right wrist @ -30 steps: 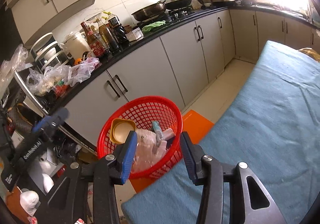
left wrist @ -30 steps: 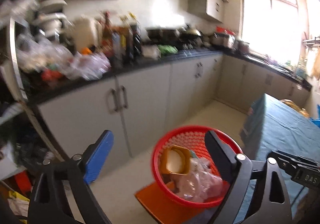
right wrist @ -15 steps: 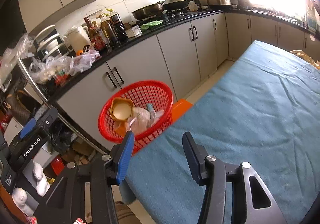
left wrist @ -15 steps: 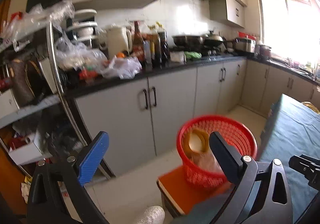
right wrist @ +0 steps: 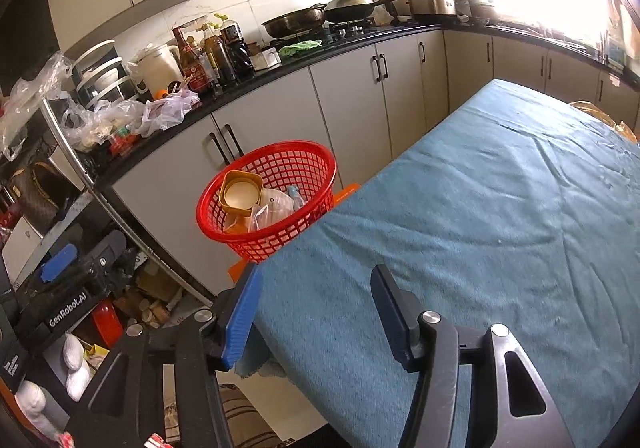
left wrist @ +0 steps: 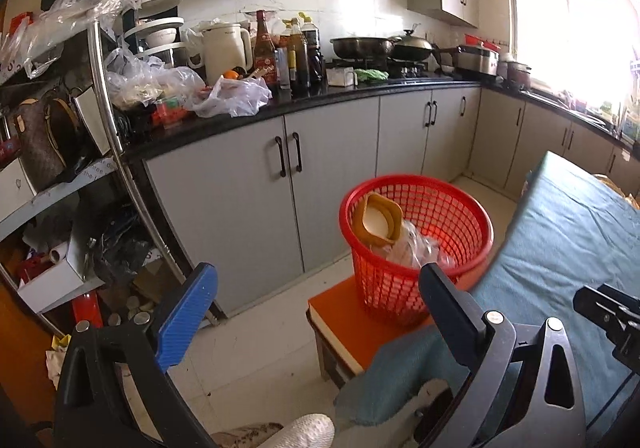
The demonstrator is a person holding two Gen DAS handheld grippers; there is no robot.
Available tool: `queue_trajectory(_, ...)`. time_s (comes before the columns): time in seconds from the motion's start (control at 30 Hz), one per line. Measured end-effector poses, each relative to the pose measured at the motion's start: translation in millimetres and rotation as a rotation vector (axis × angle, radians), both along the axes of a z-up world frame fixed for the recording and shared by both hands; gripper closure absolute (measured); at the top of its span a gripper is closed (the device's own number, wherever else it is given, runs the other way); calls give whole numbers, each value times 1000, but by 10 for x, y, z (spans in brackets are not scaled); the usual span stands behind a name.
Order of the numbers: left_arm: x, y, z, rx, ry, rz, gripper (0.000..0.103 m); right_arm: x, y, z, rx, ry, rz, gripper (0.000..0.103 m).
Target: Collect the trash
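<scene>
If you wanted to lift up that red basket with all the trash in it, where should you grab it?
Probably the top rim of the red plastic mesh basket, coming down from above on its near side. The rim is a thick open ring standing upright on the orange stool, and the near edge is free of the yellow tub leaning inside.

— What carries everything here?

— A table under a blue-green cloth [right wrist: 500, 216] fills the right side, and nothing shows on the cloth except something yellowish at its far right edge [right wrist: 596, 113], too cut off to name.

— And the basket?

— The red mesh basket [left wrist: 416, 248] stands on a low orange stool [left wrist: 360, 324] just beside the table's near left corner.

— The stool?

— On the pale tiled floor [left wrist: 256, 352]. Farther left, a black countertop [left wrist: 320, 100] bears bottles, a kettle and plastic bags.
</scene>
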State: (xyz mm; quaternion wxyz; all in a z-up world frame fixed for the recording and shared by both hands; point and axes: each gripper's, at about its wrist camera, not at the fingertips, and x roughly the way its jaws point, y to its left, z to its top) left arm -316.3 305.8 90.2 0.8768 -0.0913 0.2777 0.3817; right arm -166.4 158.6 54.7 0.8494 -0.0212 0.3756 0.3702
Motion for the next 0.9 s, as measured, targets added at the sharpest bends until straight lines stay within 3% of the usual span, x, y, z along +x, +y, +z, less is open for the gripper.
queue_trajectory(0.9, -336, -374, -171, -47, 51, -74, 3, -449, -165, 18, -14, -64, -12, 36)
